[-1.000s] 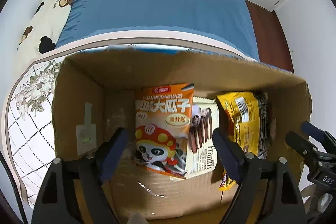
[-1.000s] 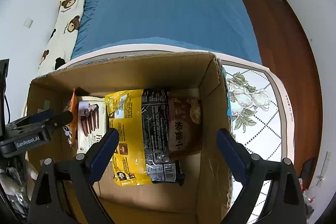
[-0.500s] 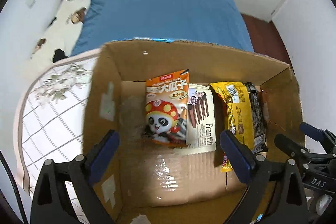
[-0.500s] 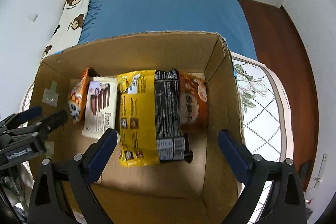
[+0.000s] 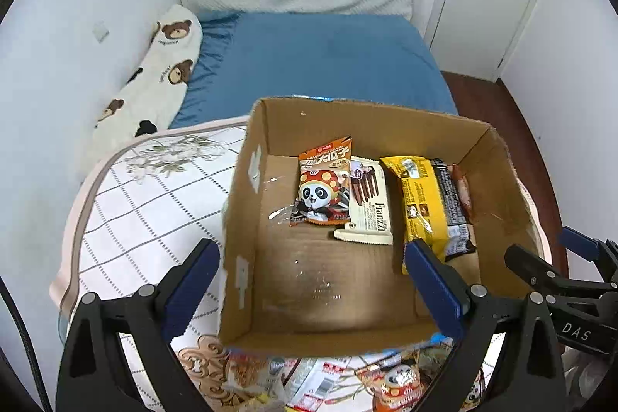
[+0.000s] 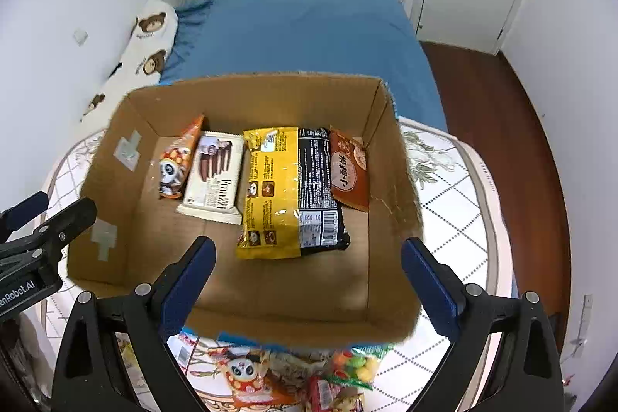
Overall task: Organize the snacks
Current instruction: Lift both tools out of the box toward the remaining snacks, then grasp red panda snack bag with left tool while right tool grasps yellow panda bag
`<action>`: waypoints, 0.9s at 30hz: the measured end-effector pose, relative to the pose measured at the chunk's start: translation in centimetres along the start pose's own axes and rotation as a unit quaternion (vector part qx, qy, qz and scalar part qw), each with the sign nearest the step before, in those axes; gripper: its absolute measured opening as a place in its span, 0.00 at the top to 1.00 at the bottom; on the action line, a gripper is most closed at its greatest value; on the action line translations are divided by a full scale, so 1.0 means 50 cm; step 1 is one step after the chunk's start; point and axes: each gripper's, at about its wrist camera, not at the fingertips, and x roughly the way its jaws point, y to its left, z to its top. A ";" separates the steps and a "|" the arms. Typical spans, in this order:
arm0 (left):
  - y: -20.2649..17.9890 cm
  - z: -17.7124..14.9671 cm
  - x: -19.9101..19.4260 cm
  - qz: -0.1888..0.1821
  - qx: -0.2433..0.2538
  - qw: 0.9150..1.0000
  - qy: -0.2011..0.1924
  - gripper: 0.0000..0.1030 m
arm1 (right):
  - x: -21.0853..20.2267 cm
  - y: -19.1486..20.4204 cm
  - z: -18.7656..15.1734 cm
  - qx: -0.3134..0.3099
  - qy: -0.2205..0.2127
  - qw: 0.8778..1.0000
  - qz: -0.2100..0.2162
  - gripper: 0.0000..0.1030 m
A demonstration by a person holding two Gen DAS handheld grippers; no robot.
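Below, perhaps half-hidden snack packets (image 6: 270, 377)

Loose snack packs (image 6: 293, 381) cut off by btm edge, labels blurred

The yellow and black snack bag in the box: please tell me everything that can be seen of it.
The yellow and black snack bag is a glossy plastic packet, yellow on one side, black with white print and a barcode on the other. It looks sealed and lies flat on the floor of the cardboard box, between the white biscuit packet and the brown packet, partly over the brown one. No jaws touch it.
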 end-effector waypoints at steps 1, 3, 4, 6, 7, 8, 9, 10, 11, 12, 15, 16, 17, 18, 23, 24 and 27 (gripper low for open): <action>0.001 -0.006 -0.016 0.000 -0.001 1.000 -0.006 0.04 | -0.019 0.001 -0.011 0.001 -0.009 1.000 0.001 0.04; 0.000 -0.017 -0.043 -0.001 -0.001 1.000 -0.017 0.04 | -0.046 0.002 -0.022 0.003 -0.018 1.000 0.005 0.04; -0.001 -0.024 -0.056 -0.001 0.001 1.000 -0.023 0.04 | -0.063 0.003 -0.031 0.004 -0.024 1.000 0.007 0.04; -0.004 -0.034 -0.078 -0.003 0.001 0.999 -0.032 0.04 | -0.090 0.003 -0.047 0.008 -0.031 0.999 0.016 0.04; -0.005 -0.041 -0.090 -0.004 0.000 0.999 -0.035 0.04 | -0.104 0.002 -0.057 0.012 -0.034 0.999 0.021 0.04; -0.008 -0.048 -0.098 -0.005 -0.001 0.999 -0.037 0.04 | -0.118 0.001 -0.068 0.015 -0.037 0.999 0.027 0.04; -0.010 -0.057 -0.106 -0.010 -0.002 0.999 -0.038 0.04 | -0.126 0.002 -0.073 0.016 -0.038 0.999 0.031 0.04; -0.012 -0.067 -0.112 -0.012 -0.002 0.999 -0.037 0.04 | -0.137 0.002 -0.086 0.017 -0.039 0.998 0.035 0.04; -0.014 -0.076 -0.115 -0.010 -0.001 0.999 -0.037 0.04 | -0.145 0.001 -0.098 0.019 -0.039 0.998 0.039 0.04; -0.017 -0.089 -0.116 -0.009 0.002 0.999 -0.035 0.04 | -0.148 0.000 -0.106 0.020 -0.037 0.998 0.042 0.04; -0.027 -0.133 -0.103 -0.003 0.011 1.000 -0.017 0.04 | -0.138 -0.014 -0.155 0.033 -0.015 0.998 0.053 0.04; -0.032 -0.149 -0.093 -0.003 0.016 1.000 -0.006 0.04 | -0.128 -0.019 -0.170 0.035 -0.005 0.998 0.053 0.04; -0.036 -0.167 -0.080 -0.002 0.019 1.000 0.009 0.04 | -0.111 -0.027 -0.189 0.038 0.010 0.998 0.052 0.04; -0.041 -0.190 -0.062 -0.001 0.021 0.999 0.028 0.04 | -0.098 -0.034 -0.204 0.042 0.021 0.998 0.052 0.04; -0.068 -0.279 0.047 -0.023 0.023 0.991 0.132 0.04 | -0.001 -0.095 -0.311 0.085 0.093 0.991 0.043 0.04; -0.074 -0.292 0.070 -0.030 0.017 0.988 0.148 0.04 | 0.012 -0.107 -0.329 0.097 0.102 0.989 0.043 0.04; -0.093 -0.318 0.125 -0.047 -0.007 0.982 0.184 0.05 | 0.037 -0.158 -0.399 0.178 0.119 0.975 0.066 0.04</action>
